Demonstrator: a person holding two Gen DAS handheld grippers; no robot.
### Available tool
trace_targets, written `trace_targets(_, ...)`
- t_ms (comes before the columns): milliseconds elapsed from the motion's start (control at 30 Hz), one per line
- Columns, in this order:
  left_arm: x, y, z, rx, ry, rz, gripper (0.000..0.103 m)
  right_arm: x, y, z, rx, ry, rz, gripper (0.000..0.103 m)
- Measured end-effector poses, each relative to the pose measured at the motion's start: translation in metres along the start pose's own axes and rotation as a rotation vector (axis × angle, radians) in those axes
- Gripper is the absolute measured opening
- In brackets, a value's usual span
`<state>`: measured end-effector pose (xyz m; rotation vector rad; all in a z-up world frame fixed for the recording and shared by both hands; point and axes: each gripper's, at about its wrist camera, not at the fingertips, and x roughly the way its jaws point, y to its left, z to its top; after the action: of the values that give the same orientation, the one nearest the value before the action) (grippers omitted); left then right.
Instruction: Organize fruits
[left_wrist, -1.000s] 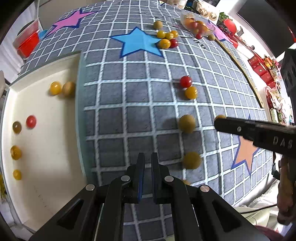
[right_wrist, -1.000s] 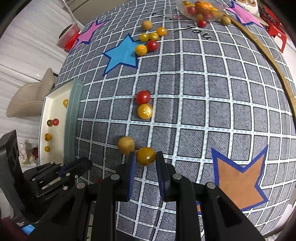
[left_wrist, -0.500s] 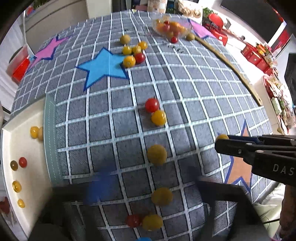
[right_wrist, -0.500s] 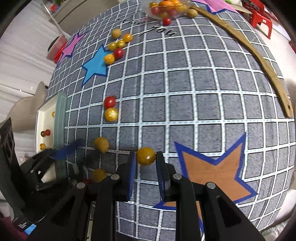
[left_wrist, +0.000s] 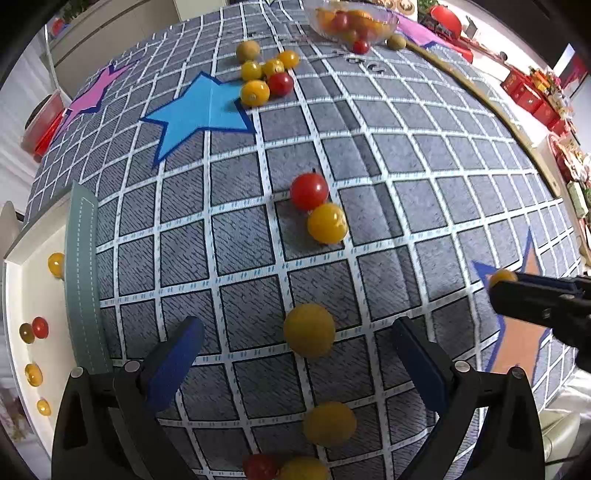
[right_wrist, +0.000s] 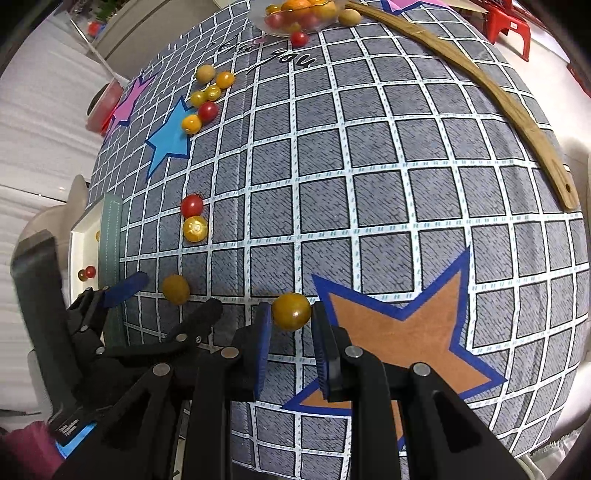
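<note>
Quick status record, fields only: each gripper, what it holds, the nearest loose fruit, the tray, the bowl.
left gripper: open, empty, pointing down over the mat
right gripper: shut on a yellow tomato
nearest loose fruit: yellow fruit on the mat, between the left gripper's open fingers, untouched
next pair: red tomato touching a yellow one
white tray: at the mat's left edge, several small fruits in it
clear bowl: far edge, filled with fruit

A home room: grid-patterned cloth (right_wrist: 369, 184) with stars, red plastic stool (right_wrist: 509, 26), white curtain (right_wrist: 40, 110).
</note>
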<state>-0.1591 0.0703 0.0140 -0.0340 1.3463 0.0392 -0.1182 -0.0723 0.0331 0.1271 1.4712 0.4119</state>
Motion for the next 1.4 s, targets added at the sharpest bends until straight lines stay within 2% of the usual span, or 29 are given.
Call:
trace_targets(200,0.006,0.004,-0.002,-0.032,0.012,-0.010,0.102,-0.002,-0.003,0.000,0.004,-0.005,0.001,0.024)
trace_targets(300,0.011,0.002,0.006,-0.036,0.074,-0.006,0.102,-0.002,-0.004,0.001,0.005,-0.004,0.004,0.024)
trace_targets(367,0.009,0.002,0.010,-0.050,0.061,-0.003,0.092,-0.002,-0.002,0.000,0.003,-0.005,0.006,0.024)
trace_targets(433,0.001,-0.001,0.020,-0.034,0.033,-0.009,0.059,-0.003,0.000,-0.001,0.001,-0.007,0.008,0.024)
trace_targets(467,-0.002,-0.004,0.020,-0.018,0.024,-0.012,0.049,-0.003,0.002,-0.001,-0.001,-0.007,0.009,0.024)
trace_targets(500,-0.005,-0.007,0.020,-0.004,0.020,-0.020,0.025,-0.002,0.004,-0.001,-0.003,-0.007,0.009,0.024)
trace_targets(567,-0.006,-0.007,0.020,0.003,0.023,-0.035,0.026,-0.002,0.007,0.000,-0.007,-0.008,0.010,0.023)
trace_targets(700,-0.018,0.007,0.014,-0.061,-0.013,-0.124,0.026,-0.001,0.014,0.002,-0.022,-0.011,0.011,0.023)
trace_targets(800,-0.030,0.021,0.007,-0.101,-0.035,-0.147,0.026,-0.001,0.020,0.003,-0.035,-0.010,0.013,0.024)
trace_targets(1033,-0.049,0.051,-0.009,-0.173,-0.071,-0.124,0.026,0.006,0.050,0.008,-0.099,0.002,0.025,0.024)
trace_targets(1133,-0.056,0.077,-0.023,-0.211,-0.080,-0.097,0.026,0.010,0.072,0.010,-0.150,0.012,0.037,0.024)
trace_targets(1400,-0.066,0.156,-0.063,-0.369,-0.090,0.016,0.026,0.035,0.162,0.016,-0.330,0.054,0.102,0.024)
